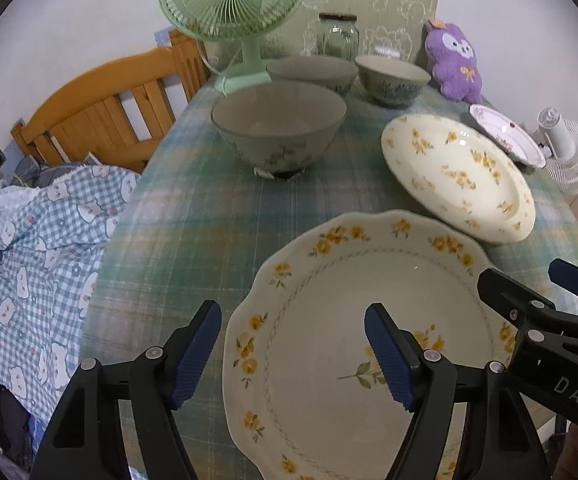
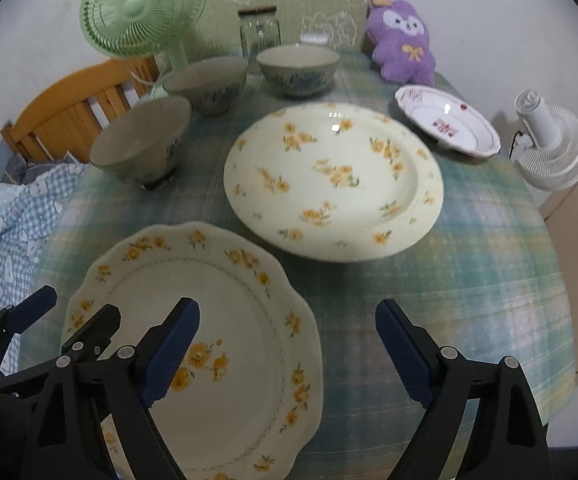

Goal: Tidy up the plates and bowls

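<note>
A scalloped plate with yellow flowers (image 1: 353, 344) (image 2: 209, 344) lies at the table's near edge. A round yellow-flowered plate (image 1: 457, 176) (image 2: 333, 184) lies behind it, and a small pink-patterned plate (image 1: 505, 134) (image 2: 449, 124) lies at the far right. Three grey-green bowls stand at the back: the nearest (image 1: 279, 124) (image 2: 143, 140), a middle one (image 1: 313, 70) (image 2: 207, 82) and a right one (image 1: 393, 78) (image 2: 297, 68). My left gripper (image 1: 293, 356) is open, straddling the scalloped plate's left rim. My right gripper (image 2: 289, 352) is open over that plate's right rim.
A green fan (image 1: 233, 0), a glass jar (image 1: 337, 34) and a purple plush toy (image 1: 455, 60) stand along the table's far edge. A white fan (image 2: 549, 140) sits off to the right. A wooden bed frame (image 1: 101, 108) and checked bedding (image 1: 41, 260) are on the left.
</note>
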